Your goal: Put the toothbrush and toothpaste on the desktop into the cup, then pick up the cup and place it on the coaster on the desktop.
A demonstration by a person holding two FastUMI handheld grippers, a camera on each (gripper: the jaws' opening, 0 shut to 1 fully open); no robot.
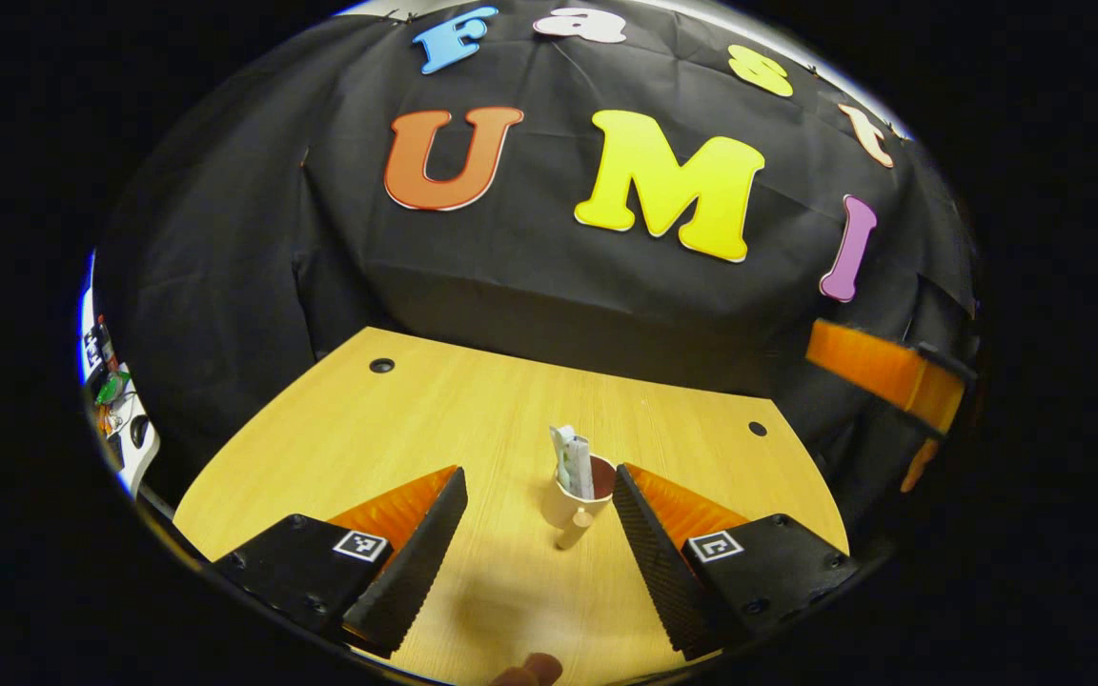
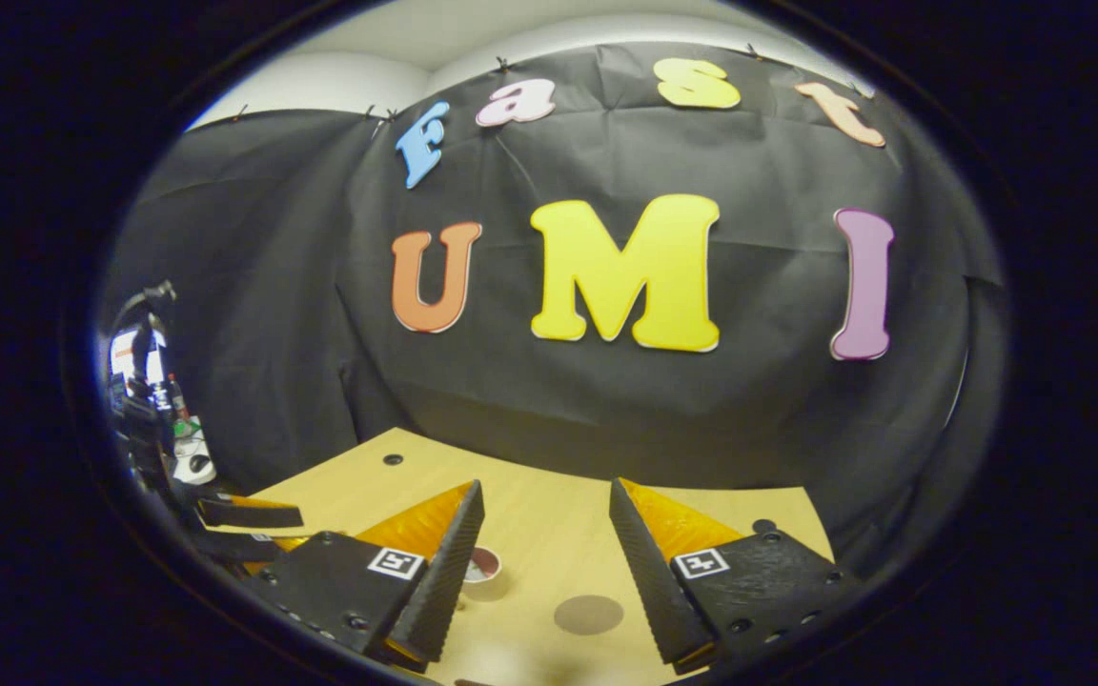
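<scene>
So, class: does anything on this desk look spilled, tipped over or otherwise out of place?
Nothing stands out. The cup stands upright on the desk with the toothpaste in it, nothing spilled. The coaster lies flat and bare, apart from the cup.

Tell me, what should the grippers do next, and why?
Probably the left gripper should move forward and close on the cup. Its fingers stand open on either side, the toothpaste is already inside, and the coaster lies bare.
</scene>
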